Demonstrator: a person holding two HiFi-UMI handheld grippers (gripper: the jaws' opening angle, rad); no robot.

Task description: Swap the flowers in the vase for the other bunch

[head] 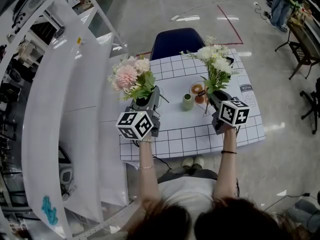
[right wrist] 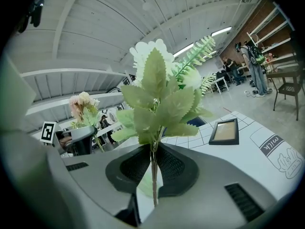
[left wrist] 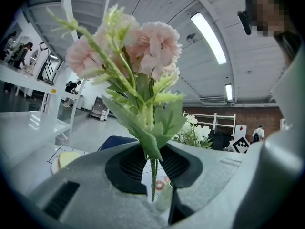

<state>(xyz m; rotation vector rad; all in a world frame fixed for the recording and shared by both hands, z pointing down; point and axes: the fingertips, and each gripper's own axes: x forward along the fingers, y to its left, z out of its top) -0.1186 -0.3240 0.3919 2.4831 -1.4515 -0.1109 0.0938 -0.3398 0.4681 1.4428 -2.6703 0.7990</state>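
A pink bunch of flowers (head: 131, 78) stands upright in my left gripper (head: 148, 99), which is shut on its stems above the table's left side. In the left gripper view the stems (left wrist: 153, 173) are pinched between the dark pads, and the blooms (left wrist: 143, 46) fill the view. My right gripper (head: 216, 98) is shut on a white bunch (head: 215, 59) at the right, its stem (right wrist: 153, 173) clamped between the pads. A small green vase (head: 187, 102) stands on the table between the two grippers, with no flowers showing in it. It also appears below the left jaws as the vase (left wrist: 164, 198).
The table (head: 180, 134) has a white grid cloth. A round brown-and-white item (head: 198, 90) sits beside the vase, and a dark frame (right wrist: 225, 131) lies at the far right. A blue chair (head: 177, 41) stands behind the table. White shelving (head: 60, 99) runs along the left.
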